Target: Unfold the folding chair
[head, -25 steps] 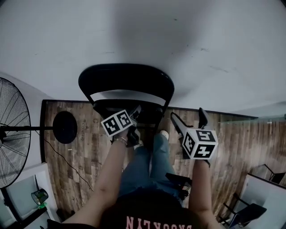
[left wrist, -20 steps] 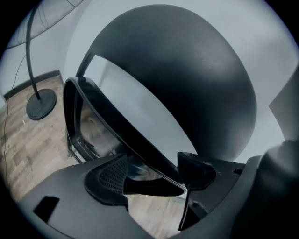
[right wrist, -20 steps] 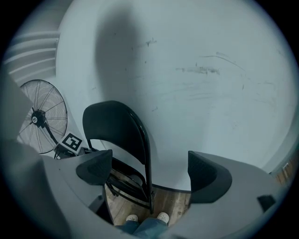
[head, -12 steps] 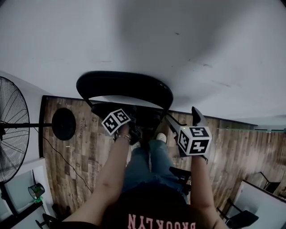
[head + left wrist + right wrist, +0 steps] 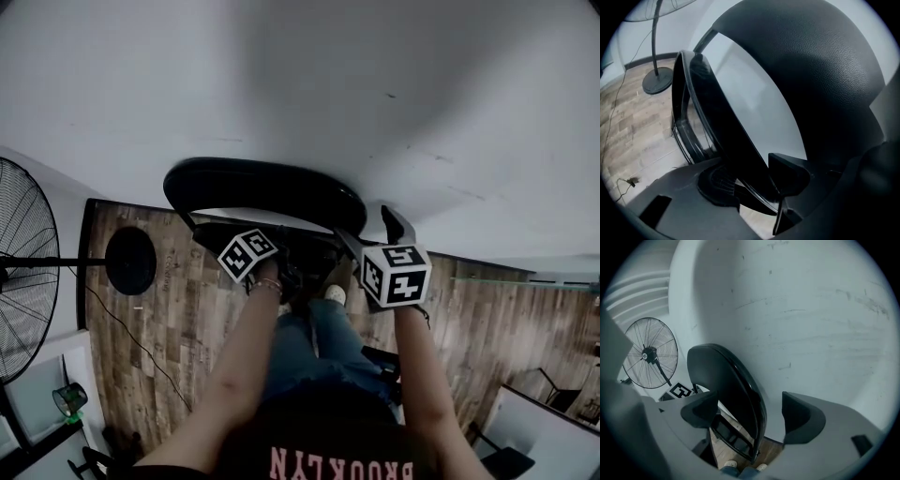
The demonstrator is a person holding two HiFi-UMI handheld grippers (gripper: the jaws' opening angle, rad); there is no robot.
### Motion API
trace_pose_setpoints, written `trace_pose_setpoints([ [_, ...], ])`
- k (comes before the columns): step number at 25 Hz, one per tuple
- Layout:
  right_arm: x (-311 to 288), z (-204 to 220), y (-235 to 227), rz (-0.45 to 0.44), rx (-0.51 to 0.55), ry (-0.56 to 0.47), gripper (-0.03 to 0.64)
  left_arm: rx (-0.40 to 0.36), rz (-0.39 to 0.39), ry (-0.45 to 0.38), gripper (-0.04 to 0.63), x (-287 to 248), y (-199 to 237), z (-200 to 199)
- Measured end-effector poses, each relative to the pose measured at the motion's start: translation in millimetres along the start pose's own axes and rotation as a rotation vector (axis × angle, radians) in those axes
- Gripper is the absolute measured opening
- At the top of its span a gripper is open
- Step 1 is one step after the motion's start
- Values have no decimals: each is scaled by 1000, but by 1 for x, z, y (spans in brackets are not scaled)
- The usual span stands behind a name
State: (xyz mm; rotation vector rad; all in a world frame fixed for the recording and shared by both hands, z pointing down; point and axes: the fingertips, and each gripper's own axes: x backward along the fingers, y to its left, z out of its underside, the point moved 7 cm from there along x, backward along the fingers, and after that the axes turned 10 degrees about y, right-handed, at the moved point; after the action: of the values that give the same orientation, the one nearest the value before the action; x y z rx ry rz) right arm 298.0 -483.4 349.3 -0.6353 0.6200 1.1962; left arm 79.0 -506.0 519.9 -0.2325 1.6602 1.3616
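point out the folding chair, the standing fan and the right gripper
folding chair (image 5: 262, 187), head view, on its black backrest
standing fan (image 5: 21, 309), head view, on its wire grille
right gripper (image 5: 752, 411), right gripper view, midway between its fingertips

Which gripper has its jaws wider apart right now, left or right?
The right gripper: its jaws, just closing slightly, stand wide with the backrest seen between them; the left gripper's have just been closing onto the seat edge.

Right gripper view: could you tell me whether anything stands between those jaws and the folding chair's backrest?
Nothing visible does. The right gripper has just been closing its jaws slightly, yet they stand open, the backrest in line between them, untouched; only the wall lies behind.
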Motion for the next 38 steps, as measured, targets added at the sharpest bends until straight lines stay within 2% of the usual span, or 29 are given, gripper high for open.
trace_pose_setpoints([
  [3, -7, -10, 2, -1, 21, -9, 398, 9, -2, -15, 193, 0, 0, 1],
  [10, -10, -21, 15, -1, 149, 0, 260, 24, 14, -17, 184, 1, 1, 3],
  [23, -5, -17, 26, 127, 273, -9, 212, 6, 41, -13, 173, 6, 4, 6],
  [28, 5, -8, 33, 167, 273, -30, 210, -27, 60, 1, 175, 12, 7, 13],
  [33, 16, 5, 38, 194, 279, -38, 207, -51, 58, -20, 170, 16, 11, 25],
  [38, 30, 19, 44, 219, 318, -69, 201, -45, 72, -43, 159, 26, 17, 40],
])
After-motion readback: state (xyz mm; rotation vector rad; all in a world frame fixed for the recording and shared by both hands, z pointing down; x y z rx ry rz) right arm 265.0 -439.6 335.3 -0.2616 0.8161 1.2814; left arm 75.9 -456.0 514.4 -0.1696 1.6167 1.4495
